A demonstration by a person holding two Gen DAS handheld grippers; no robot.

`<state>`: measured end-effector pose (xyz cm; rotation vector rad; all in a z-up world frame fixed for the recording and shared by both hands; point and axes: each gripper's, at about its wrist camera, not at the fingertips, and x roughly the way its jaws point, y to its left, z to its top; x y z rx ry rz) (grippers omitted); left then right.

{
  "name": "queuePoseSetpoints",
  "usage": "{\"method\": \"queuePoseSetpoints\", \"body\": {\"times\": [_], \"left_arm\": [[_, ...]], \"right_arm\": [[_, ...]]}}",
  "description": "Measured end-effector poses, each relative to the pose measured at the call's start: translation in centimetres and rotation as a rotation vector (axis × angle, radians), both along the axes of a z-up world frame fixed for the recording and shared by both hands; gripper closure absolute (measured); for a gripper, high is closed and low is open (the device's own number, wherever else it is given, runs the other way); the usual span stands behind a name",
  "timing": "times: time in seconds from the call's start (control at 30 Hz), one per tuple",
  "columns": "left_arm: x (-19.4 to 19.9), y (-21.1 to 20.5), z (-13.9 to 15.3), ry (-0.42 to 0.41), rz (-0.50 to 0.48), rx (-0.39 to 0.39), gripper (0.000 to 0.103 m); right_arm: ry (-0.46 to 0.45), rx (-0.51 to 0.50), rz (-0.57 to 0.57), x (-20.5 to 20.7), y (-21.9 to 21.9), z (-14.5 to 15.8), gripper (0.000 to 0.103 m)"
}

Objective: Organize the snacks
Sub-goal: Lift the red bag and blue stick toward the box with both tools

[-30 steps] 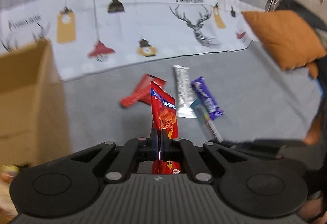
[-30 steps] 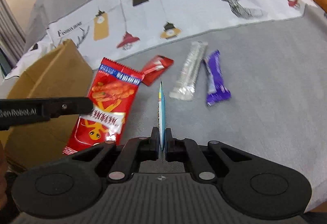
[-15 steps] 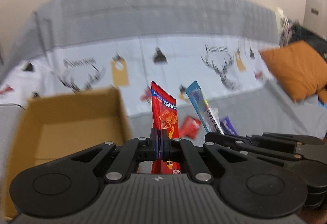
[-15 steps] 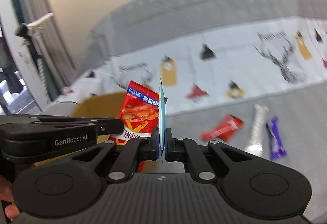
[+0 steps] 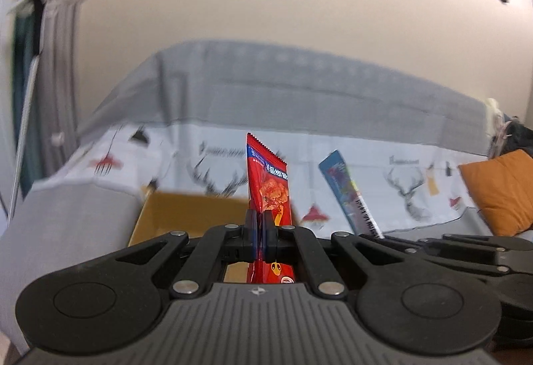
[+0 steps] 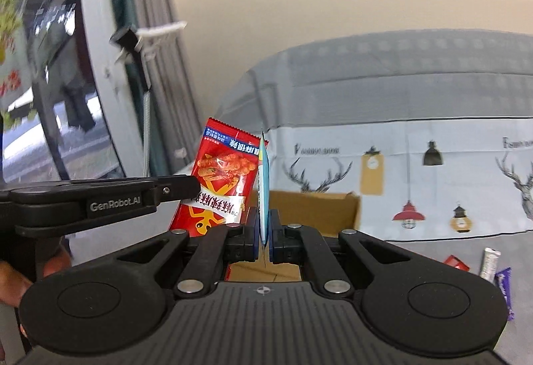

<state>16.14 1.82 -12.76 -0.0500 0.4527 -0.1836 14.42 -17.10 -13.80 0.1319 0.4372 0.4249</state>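
Note:
My left gripper (image 5: 259, 226) is shut on a red snack packet (image 5: 268, 185), held upright above the open cardboard box (image 5: 186, 215). My right gripper (image 6: 263, 231) is shut on a thin blue snack bar (image 6: 264, 178), seen edge-on, also over the box (image 6: 316, 211). The blue bar (image 5: 346, 191) and the right gripper show at the right in the left wrist view. The red packet (image 6: 221, 178) and the left gripper's fingers (image 6: 173, 188) show at the left in the right wrist view. A small red packet (image 6: 456, 262), a silver bar (image 6: 489, 265) and a purple bar (image 6: 504, 288) lie on the grey sofa seat.
The sofa back carries a white printed cloth (image 6: 433, 172) with deer and lamps. An orange cushion (image 5: 499, 191) lies at the right. A window and grey curtain (image 6: 140, 65) stand at the left behind the sofa.
Both grippers, each still holding its snack, have swung left and tilted up toward the box. The snacks on the seat have slid out to the right edge of view.

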Motion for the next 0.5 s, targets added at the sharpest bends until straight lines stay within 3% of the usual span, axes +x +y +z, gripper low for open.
{"method": "queuePoseSetpoints", "body": {"times": [0.3, 0.5], "left_arm": [[2.7, 4.2, -8.6, 0.197, 0.04, -0.029, 0.101], [3.5, 5.8, -11.8, 0.249, 0.057, -0.019, 0.101]], "right_arm": [[0.154, -0.081, 0.033, 2.4, 4.1, -5.9, 0.098], [0.247, -0.127, 0.04, 3.1, 5.8, -9.6, 0.098]]}}
